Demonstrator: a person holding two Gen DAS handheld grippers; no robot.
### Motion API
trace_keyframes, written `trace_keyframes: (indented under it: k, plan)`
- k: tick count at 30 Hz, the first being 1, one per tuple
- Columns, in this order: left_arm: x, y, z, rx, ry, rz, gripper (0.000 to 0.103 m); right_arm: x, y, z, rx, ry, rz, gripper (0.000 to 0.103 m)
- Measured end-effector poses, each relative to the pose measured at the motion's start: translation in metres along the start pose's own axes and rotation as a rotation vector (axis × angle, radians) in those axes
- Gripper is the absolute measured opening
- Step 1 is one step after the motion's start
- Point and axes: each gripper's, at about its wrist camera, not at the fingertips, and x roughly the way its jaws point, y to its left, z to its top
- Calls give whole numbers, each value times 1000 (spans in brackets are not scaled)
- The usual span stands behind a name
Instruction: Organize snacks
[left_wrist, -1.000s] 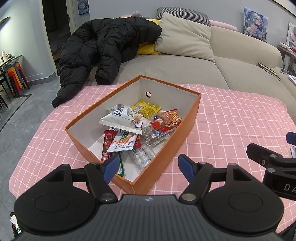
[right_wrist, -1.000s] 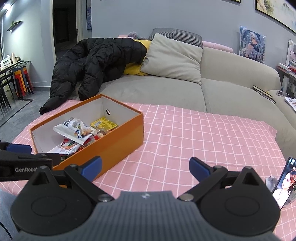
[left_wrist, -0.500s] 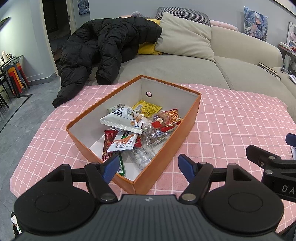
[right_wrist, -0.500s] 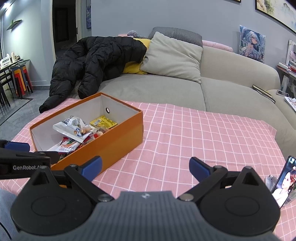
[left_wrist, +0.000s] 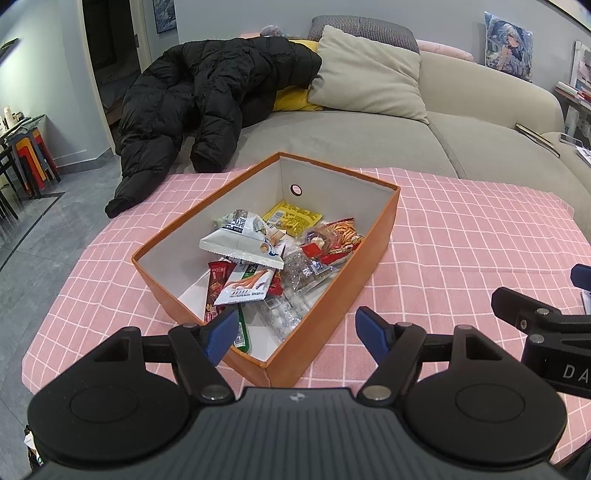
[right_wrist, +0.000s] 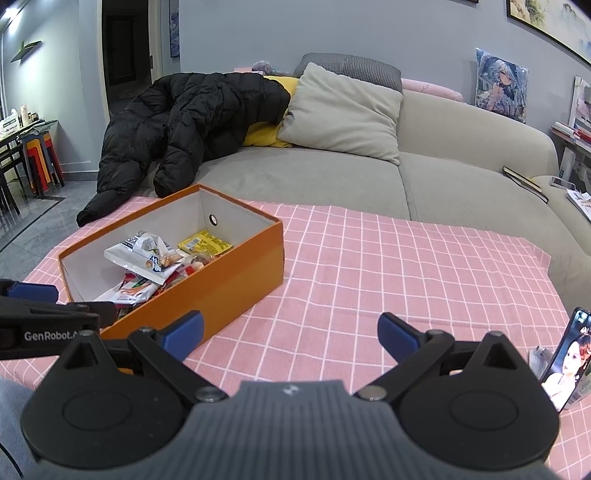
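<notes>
Worktop (right_wrist: 388, 258): covered by pink checked cloth; carries orange box on its left part, phone at far right edge; bare cloth elsewhere, no loose packet seen on it.
Orange box (left_wrist: 343, 295): open-topped, long axis running diagonally, near corner toward left hand-held gripper, far end toward sofa.
Snacks (left_wrist: 266, 258): all seen packets lying inside box, heaped loosely and overlapping, none upright.
White packet (left_wrist: 240, 243): topmost, across middle of heap.
Yellow packet (left_wrist: 293, 218): flat at far end of box floor.
Red bar (left_wrist: 216, 284): near end, long axis roughly along box length.
Left hand-held gripper (left_wrist: 295, 328): released, fingers spread wide, nothing between; box corner directly ahead and just below; nearer of the two to the heap.
Right hand-held gripper (right_wrist: 290, 330): released, empty; over bare cloth, box off to its left, long orange wall facing it.
Stage (judgement): fits either packets already gathered into box or a heap awaiting sorting; not settled by these views.
Access (judgement): any reach into heap shorter for left, entering from near corner along box length.
</notes>
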Motion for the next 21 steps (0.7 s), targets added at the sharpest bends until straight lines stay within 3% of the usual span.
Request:
trace_keyframes:
  k: [21]
  plan:
    - [-2, 1, 3, 14, 2, -2, 85, -1, -1, -2, 2, 1, 1, 97]
